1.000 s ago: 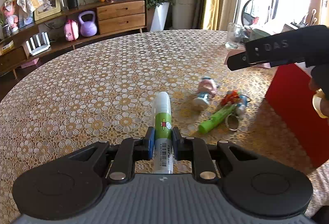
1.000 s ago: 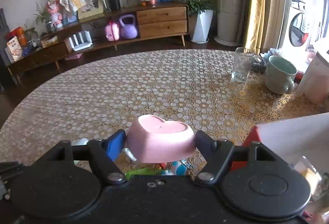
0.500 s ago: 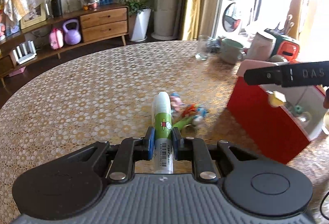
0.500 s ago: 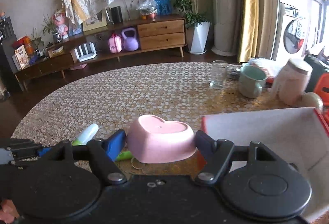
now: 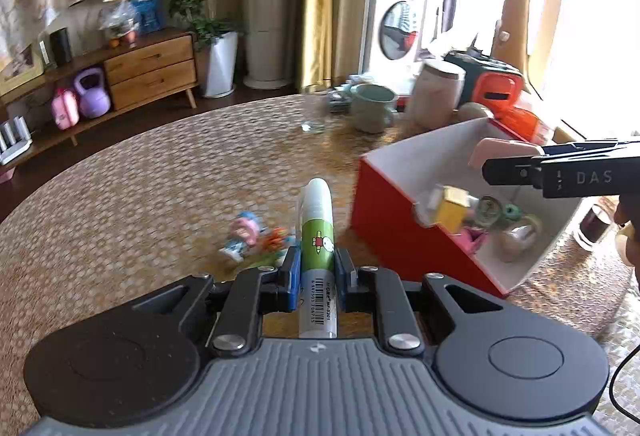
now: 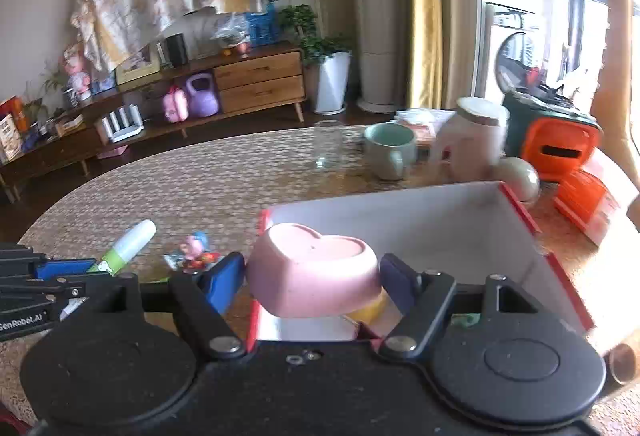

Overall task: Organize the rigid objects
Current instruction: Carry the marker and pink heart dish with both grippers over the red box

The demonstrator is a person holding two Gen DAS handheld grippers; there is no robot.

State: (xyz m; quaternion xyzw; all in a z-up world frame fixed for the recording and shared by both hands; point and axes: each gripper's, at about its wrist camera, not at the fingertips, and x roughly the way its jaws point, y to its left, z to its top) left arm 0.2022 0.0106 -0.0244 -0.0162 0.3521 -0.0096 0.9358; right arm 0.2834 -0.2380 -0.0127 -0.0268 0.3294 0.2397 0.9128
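Right claw (image 6: 312,272) pinches pink heart dish (image 6: 314,268), held over the red box (image 5: 394,224) on the worktop (image 5: 140,187). Left claw (image 5: 317,268) clamps glue stick (image 5: 317,232), left of box. Small toy figures (image 5: 244,234) lie left of box.

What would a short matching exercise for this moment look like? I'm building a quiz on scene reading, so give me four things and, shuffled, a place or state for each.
Things:
1. glue stick
2. pink heart dish
3. cartoon figurine
4. yellow block

Places or states:
A. lying on the tablecloth
B. clamped in the left gripper
C. inside the red box
D. clamped in the right gripper, above the box

Pairs: 1-B, 2-D, 3-A, 4-C
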